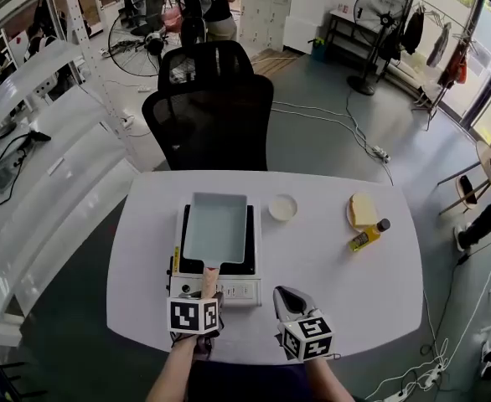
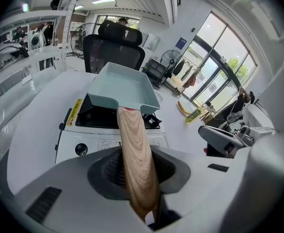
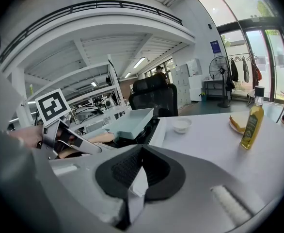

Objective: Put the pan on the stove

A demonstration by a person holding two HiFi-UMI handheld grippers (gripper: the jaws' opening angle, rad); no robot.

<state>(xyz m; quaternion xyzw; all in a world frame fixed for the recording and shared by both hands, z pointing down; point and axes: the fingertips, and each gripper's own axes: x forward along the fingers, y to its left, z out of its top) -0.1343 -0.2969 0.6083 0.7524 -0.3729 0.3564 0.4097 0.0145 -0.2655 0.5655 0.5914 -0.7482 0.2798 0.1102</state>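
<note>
A pale blue square pan (image 1: 216,227) with a wooden handle (image 1: 209,280) lies over the black burner of a white tabletop stove (image 1: 229,291). My left gripper (image 1: 208,290) is shut on the handle's near end. In the left gripper view the handle (image 2: 134,144) runs from between the jaws up to the pan (image 2: 123,87), above the stove (image 2: 101,141). My right gripper (image 1: 286,296) hovers just right of the stove's front corner, shut and empty. In the right gripper view its pads meet (image 3: 135,188), with the pan (image 3: 130,122) ahead to the left.
On the white table (image 1: 312,266) stand a small white bowl (image 1: 282,207), a plate with bread (image 1: 362,210) and a yellow oil bottle (image 1: 369,235) to the right. A black office chair (image 1: 209,115) is behind the table and white shelving (image 1: 36,141) to the left.
</note>
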